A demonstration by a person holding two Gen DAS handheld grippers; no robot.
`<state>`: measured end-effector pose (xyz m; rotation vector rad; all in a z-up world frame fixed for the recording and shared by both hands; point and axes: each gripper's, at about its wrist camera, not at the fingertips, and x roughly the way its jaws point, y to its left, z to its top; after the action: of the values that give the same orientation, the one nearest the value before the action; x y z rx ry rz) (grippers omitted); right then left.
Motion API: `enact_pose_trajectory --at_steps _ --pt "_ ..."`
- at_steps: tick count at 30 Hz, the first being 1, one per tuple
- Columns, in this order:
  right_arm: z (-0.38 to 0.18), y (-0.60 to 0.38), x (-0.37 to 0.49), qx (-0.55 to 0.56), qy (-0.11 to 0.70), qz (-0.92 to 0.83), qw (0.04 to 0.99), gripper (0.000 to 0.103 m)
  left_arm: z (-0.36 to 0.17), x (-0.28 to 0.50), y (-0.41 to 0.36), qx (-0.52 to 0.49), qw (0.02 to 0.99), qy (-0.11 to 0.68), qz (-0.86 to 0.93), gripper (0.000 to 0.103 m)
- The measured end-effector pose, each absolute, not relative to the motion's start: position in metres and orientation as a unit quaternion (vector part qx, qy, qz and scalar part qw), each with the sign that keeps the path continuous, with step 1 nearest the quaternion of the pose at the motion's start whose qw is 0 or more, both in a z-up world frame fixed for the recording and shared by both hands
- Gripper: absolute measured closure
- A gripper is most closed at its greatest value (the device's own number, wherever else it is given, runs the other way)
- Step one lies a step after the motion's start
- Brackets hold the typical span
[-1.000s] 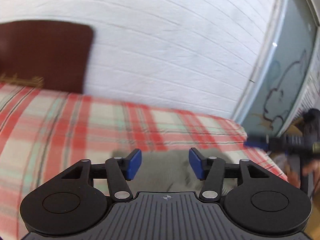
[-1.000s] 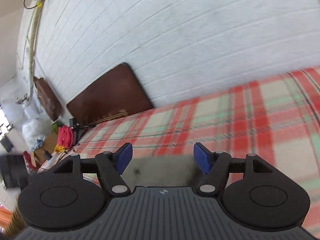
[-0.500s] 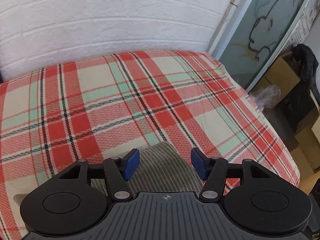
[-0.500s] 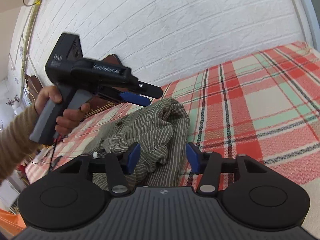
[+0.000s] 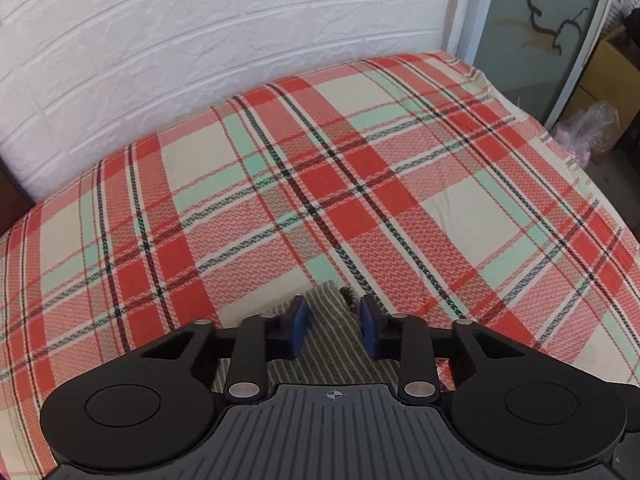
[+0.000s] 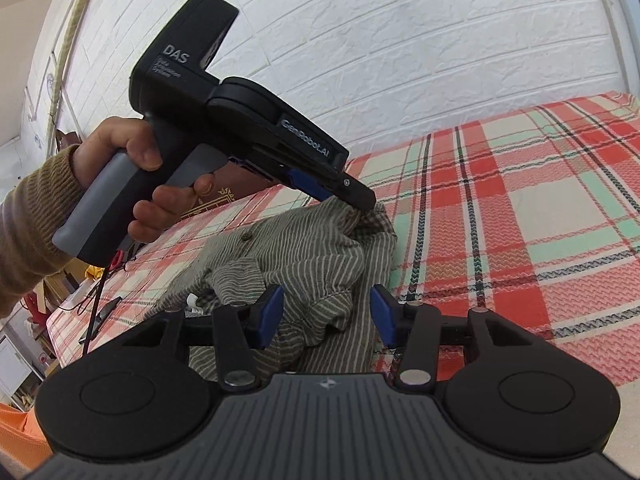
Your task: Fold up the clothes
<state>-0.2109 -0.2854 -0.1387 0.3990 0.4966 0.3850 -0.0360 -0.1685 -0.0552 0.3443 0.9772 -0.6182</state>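
Shirt: a grey-green striped shirt (image 6: 304,264) lies crumpled on a bed with a red, cream and mint plaid cover (image 6: 520,208), toward its near left part in the right wrist view; one peak of cloth is lifted at the far side.
Left hand-held gripper: the left hand-held gripper (image 6: 360,200) slants down from the upper left onto that lifted peak. Its jaws have just been closing, and in its own view (image 5: 334,330) a fold of striped cloth stands between the narrowed blue pads (image 5: 298,330); it is pinching the shirt.
Left hand: a hand (image 6: 132,184) in a ribbed tan sleeve (image 6: 28,232) wraps the grey handle, one finger on the trigger.
Right hand-held gripper: the right hand-held gripper (image 6: 326,314) sits low over the shirt's near edge, about half open, cloth between the pads; whether they press it cannot be told.
Hidden: the shirt's near part is covered by both gripper bodies; the right hand is out of view.
Surroundings: white brick-pattern wall (image 5: 200,60) behind the bed; clutter at the far left is too small to make out.
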Motion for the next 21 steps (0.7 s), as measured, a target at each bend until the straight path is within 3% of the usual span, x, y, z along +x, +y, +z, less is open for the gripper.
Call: enact_pose_trajectory --at_steps 2,3,9,16,17,18,19,21 --pt "-0.143 -0.283 -0.204 0.199 0.256 0.194 0.926 0.078 -0.058 -0.033 -0.169 0.163 0.826 0.459 -0.282 0.098" --pt "-0.145 -0.282 -0.203 0.206 0.269 0.195 0.921 0.099 -0.059 -0.032 -0.169 0.163 0.828 0.459 -0.278 0.099" --pt "-0.129 -0.287 -0.231 0.254 0.247 0.222 0.908 0.099 -0.048 -0.028 -0.161 0.135 0.847 0.439 -0.268 0.103" --pt "-0.164 -0.293 -0.222 0.336 0.297 0.213 0.868 0.097 -0.055 -0.025 -0.164 0.136 0.844 0.442 -0.272 0.103" --pt "-0.167 -0.297 -0.222 0.352 0.299 0.212 0.861 0.096 -0.054 -0.025 -0.162 0.134 0.846 0.437 -0.275 0.099" --pt "-0.168 -0.299 -0.223 0.359 0.300 0.212 0.858 0.095 -0.052 -0.024 -0.158 0.127 0.847 0.437 -0.276 0.087" --pt "-0.169 -0.302 -0.224 0.367 0.301 0.212 0.854 0.094 -0.050 -0.022 -0.153 0.119 0.850 0.435 -0.274 0.082" --pt "-0.165 -0.306 -0.228 0.366 0.298 0.211 0.856 0.092 -0.042 -0.021 -0.142 0.106 0.856 0.428 -0.270 0.080"
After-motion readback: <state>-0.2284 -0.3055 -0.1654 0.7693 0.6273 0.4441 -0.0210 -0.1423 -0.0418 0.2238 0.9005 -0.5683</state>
